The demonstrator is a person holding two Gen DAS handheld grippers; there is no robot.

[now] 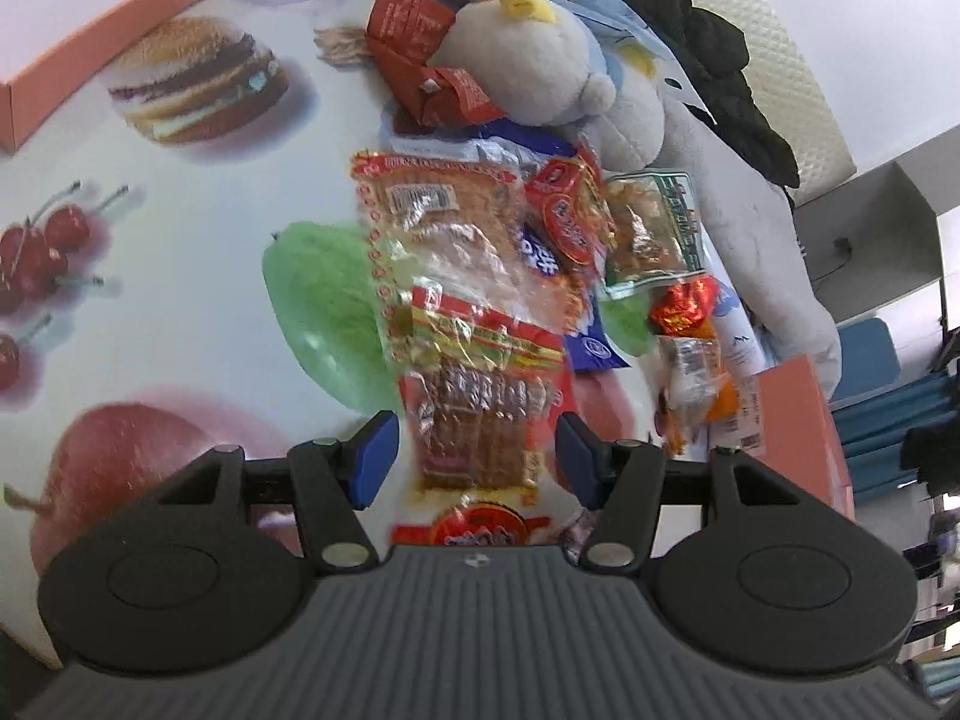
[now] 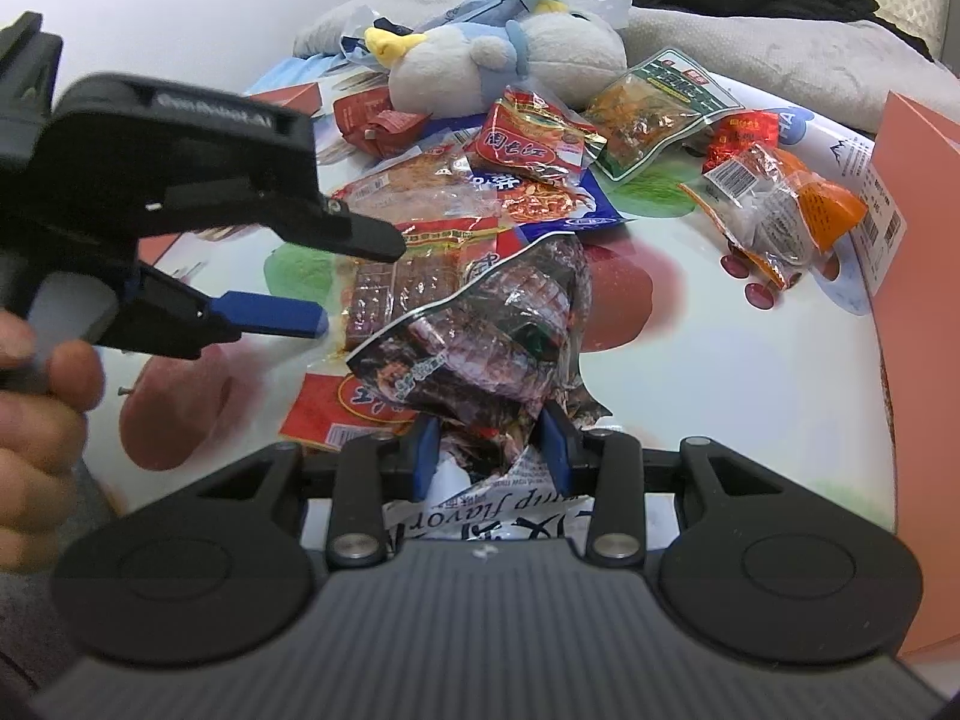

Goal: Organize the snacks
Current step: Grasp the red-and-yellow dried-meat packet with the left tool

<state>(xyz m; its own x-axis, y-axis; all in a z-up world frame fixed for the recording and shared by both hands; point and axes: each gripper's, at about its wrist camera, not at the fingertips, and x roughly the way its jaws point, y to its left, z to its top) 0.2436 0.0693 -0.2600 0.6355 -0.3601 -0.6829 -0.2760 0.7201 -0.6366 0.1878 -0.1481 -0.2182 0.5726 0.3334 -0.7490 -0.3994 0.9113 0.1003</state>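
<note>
Left gripper (image 1: 477, 459) hovering over snack pile, jaws apart, gripping nothing; red packet of brown bars (image 1: 474, 420) lying on table between and below blue pads (image 1: 378, 456), not touched as far as can be told. Same gripper seen side-on in right wrist view (image 2: 360, 276), hand (image 2: 42, 414) wrapped round its handle at left edge.

Right gripper (image 2: 489, 450) clenched on dark crinkled snack bag (image 2: 480, 348); bag sticking up out of jaws, white printed end tucked under gripper body.

Snacks heaped mid-table on fruit-print tablecloth (image 1: 180, 312):
- clear biscuit pack with red dotted edge (image 1: 444, 222), beyond bar packet, overlapping it
- small red round-logo packet (image 1: 567, 210), just right of biscuit pack
- green-trimmed clear pouch (image 1: 651, 228), right of that, next to grey cushion
- shiny red foil sweet pack (image 1: 681, 303), below pouch
- orange and clear packet (image 1: 696, 384), near pink box
- blue packet (image 1: 591, 348), partly under others
- red carton (image 1: 414, 42), far end, touching plush toy

Plush toy (image 1: 528, 72), grey-white with yellow beak, lying at far end against snack heap. Pink box (image 1: 804, 420) at right edge of table, another pink box (image 1: 72, 66) far left corner. Black jacket (image 1: 690, 24) and grey cushion (image 1: 750, 222) behind toy.
</note>
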